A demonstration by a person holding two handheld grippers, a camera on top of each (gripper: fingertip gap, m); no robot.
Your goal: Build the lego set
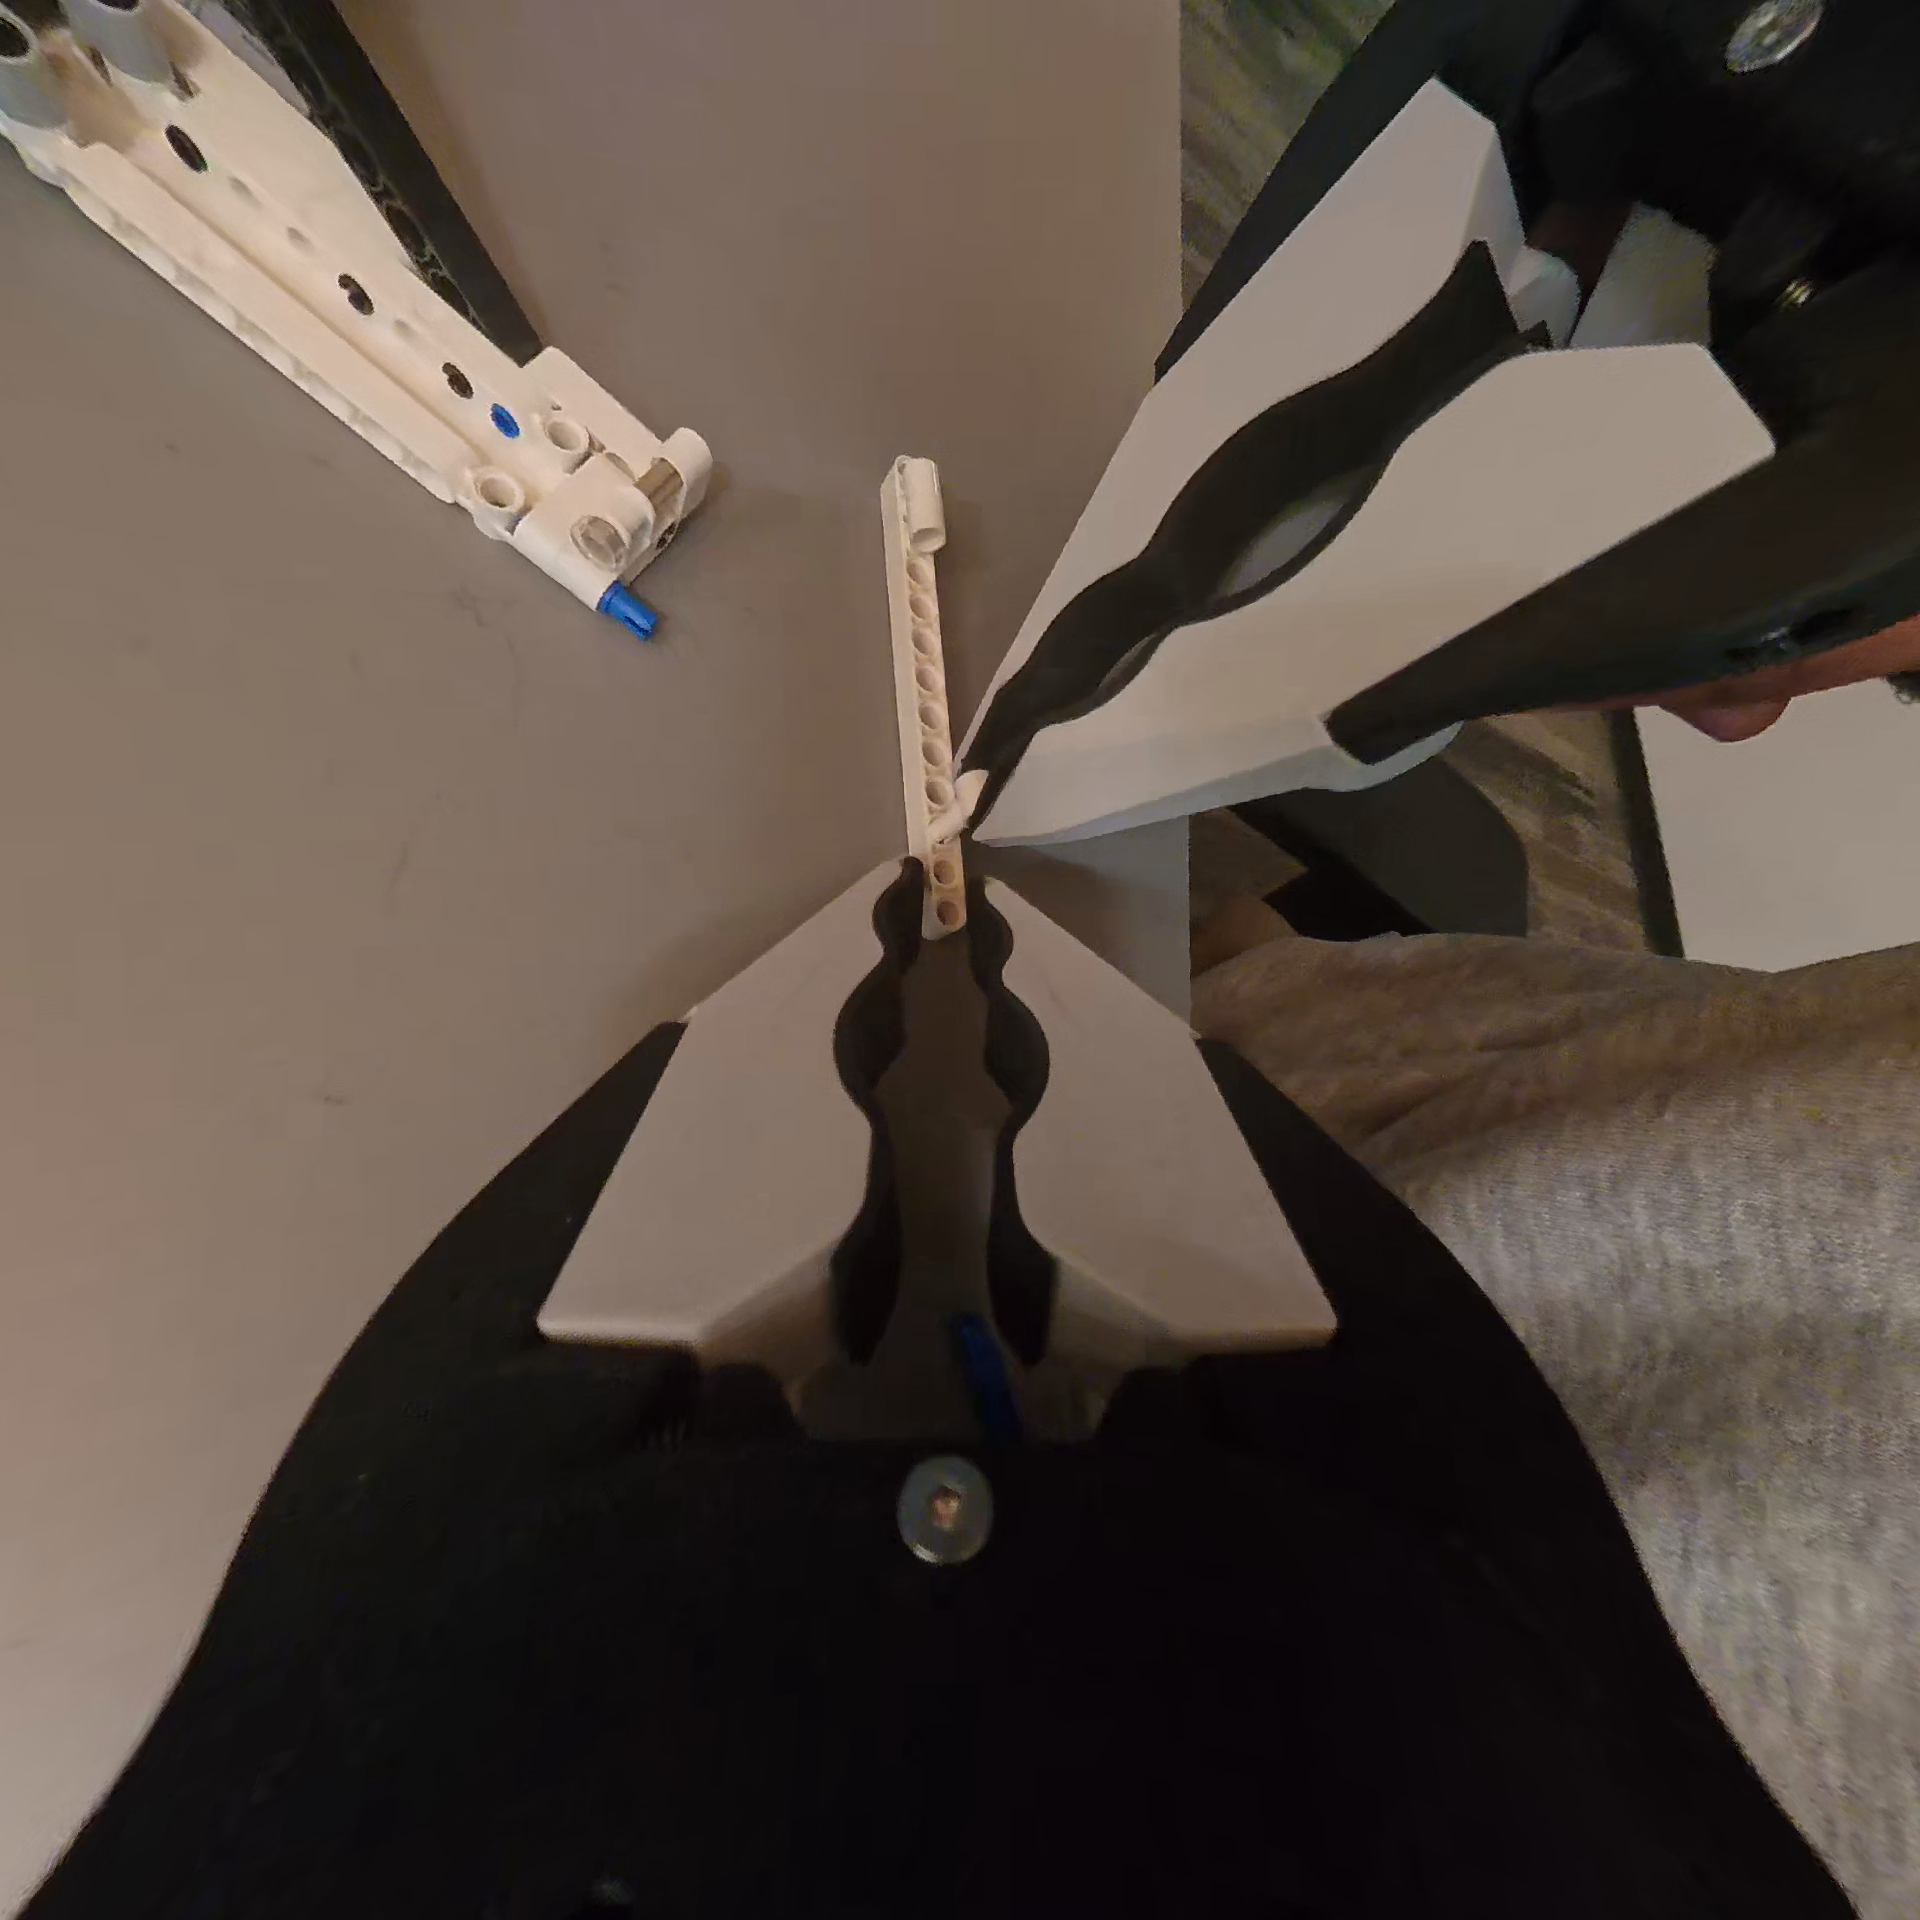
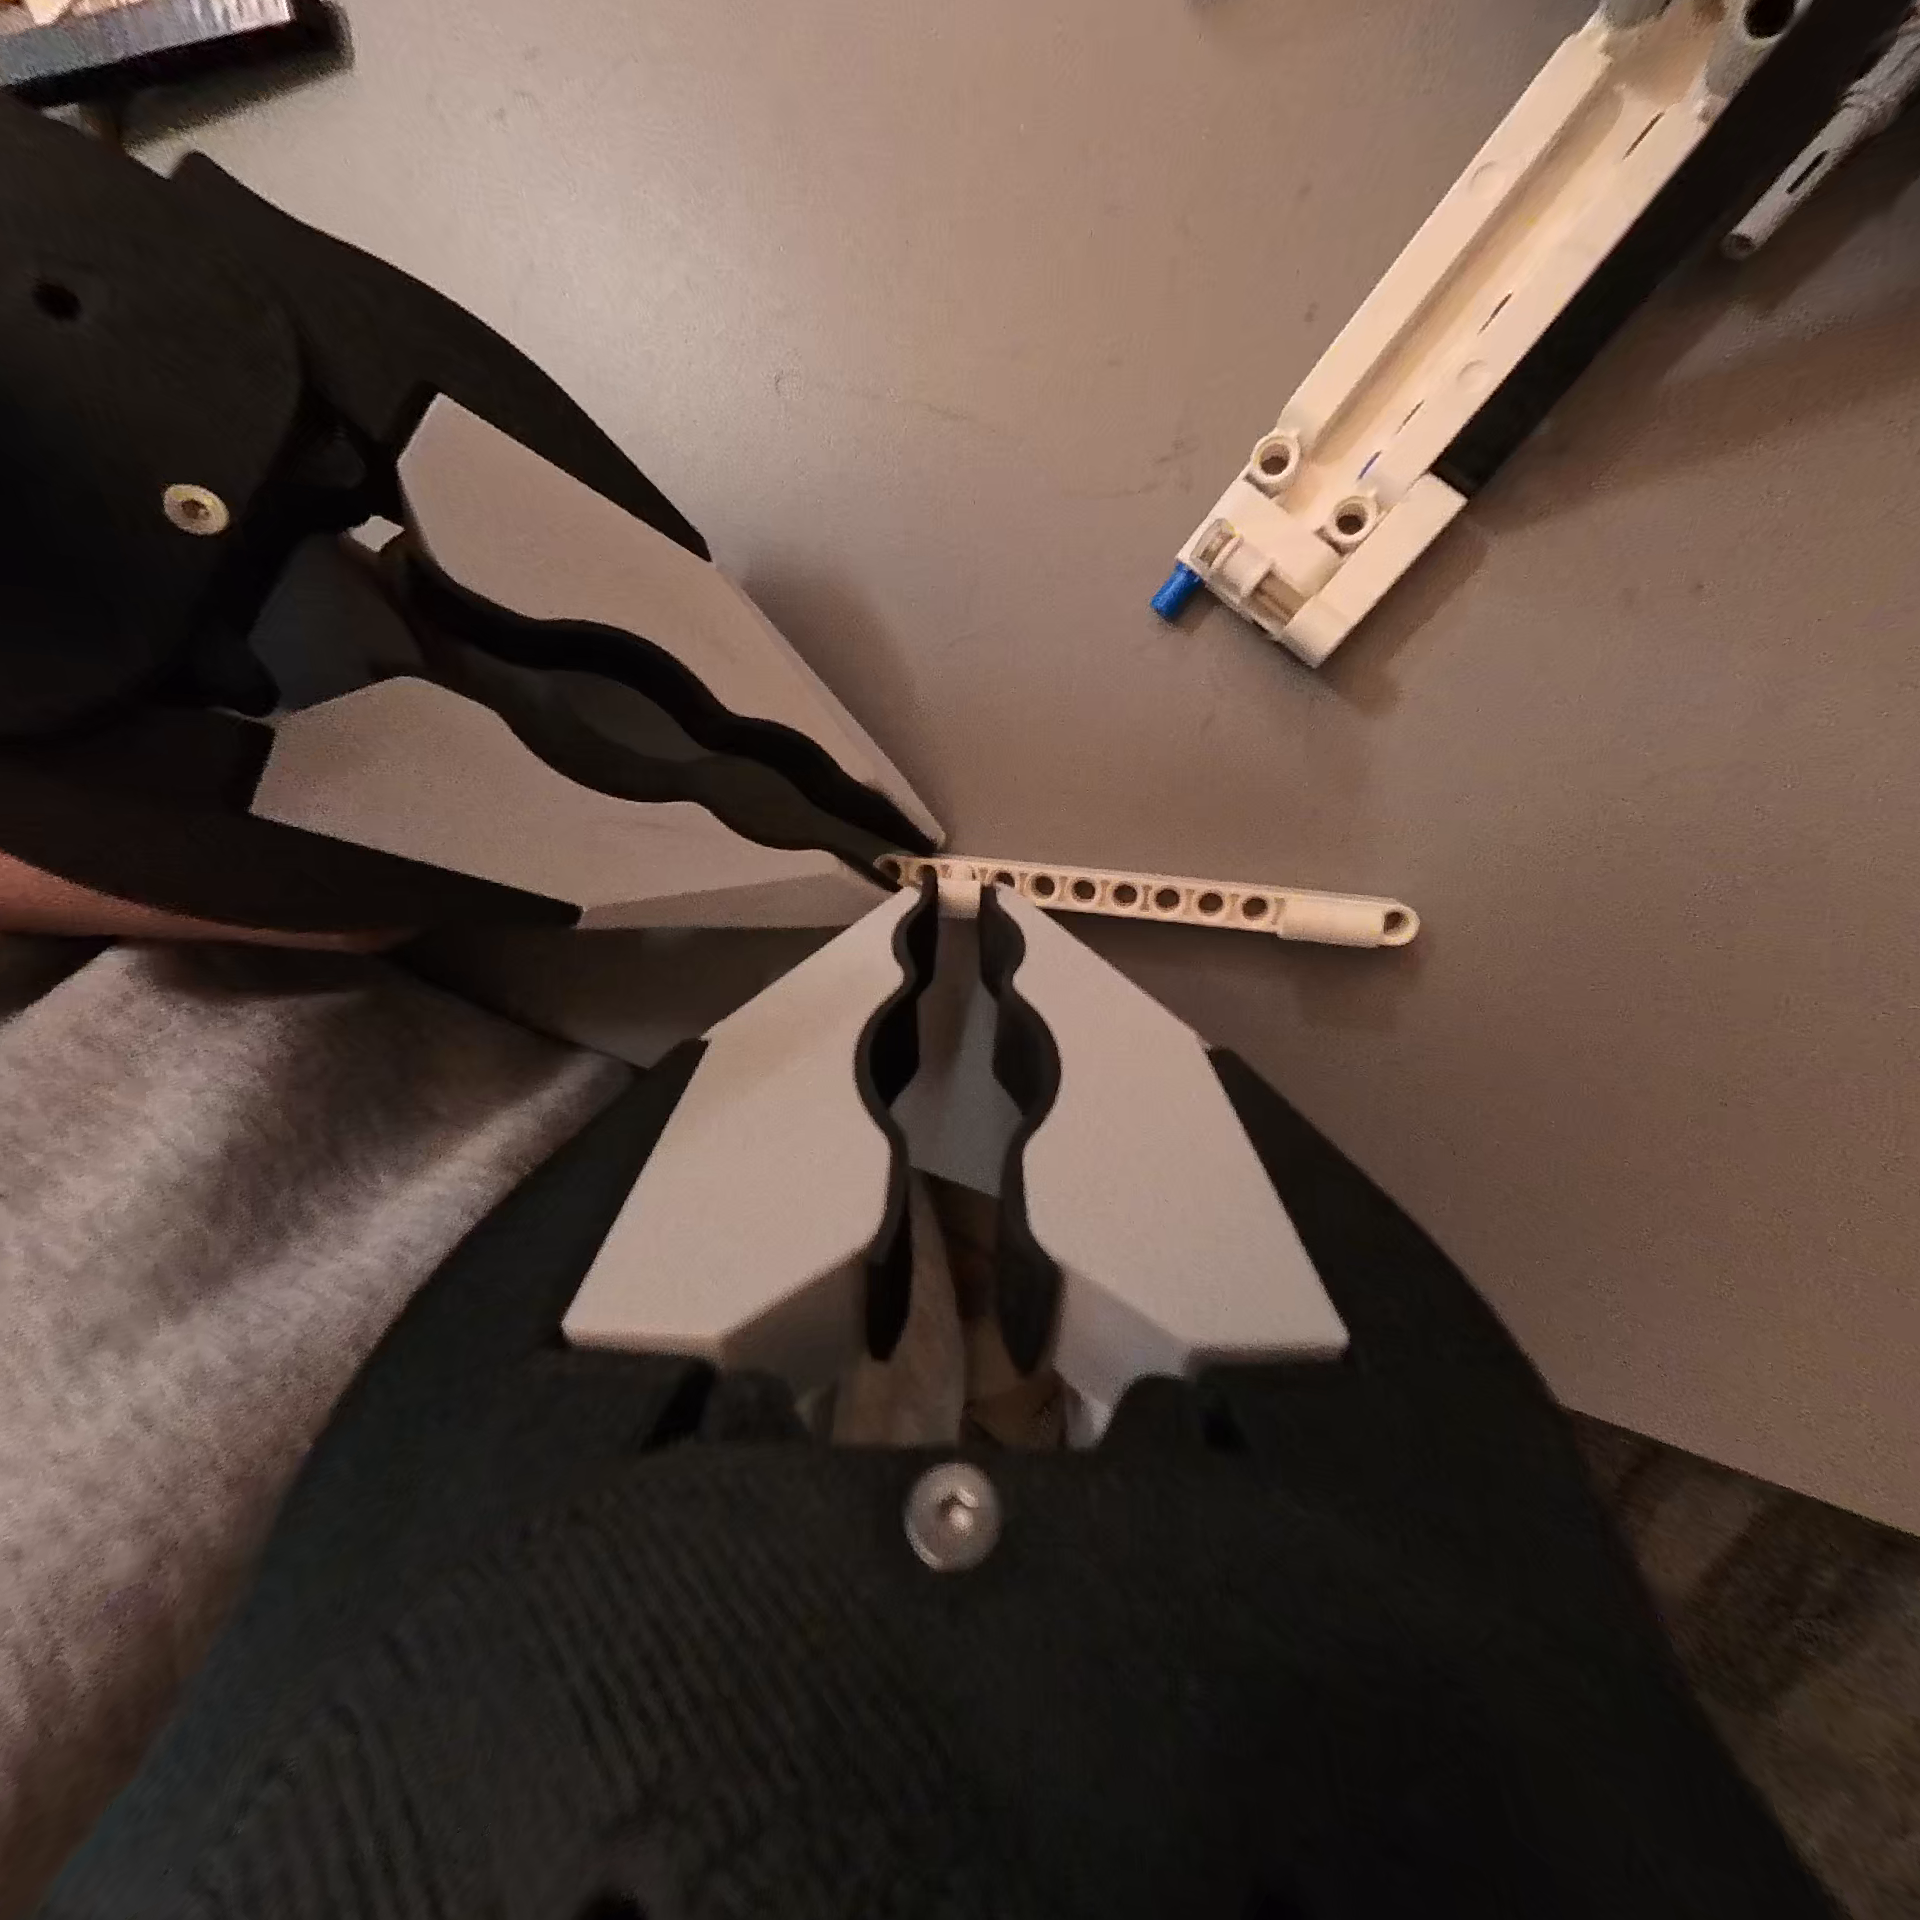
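A long white holed beam is held just above the grey table. My left gripper is shut on its near end. My right gripper comes in from the upper right, shut on a small white connector pressed against the beam's side near that end. In the right wrist view the beam runs left to right, my right gripper pinches the connector, and the left gripper clamps the beam's left end. A larger white assembly with a blue pin lies at the upper left.
The assembly and its blue pin lie upper right in the right wrist view. The table ends just right of the grippers. Grey fabric lies beyond that edge. A dark object sits at the far corner. The grippers are tip to tip, or close to it.
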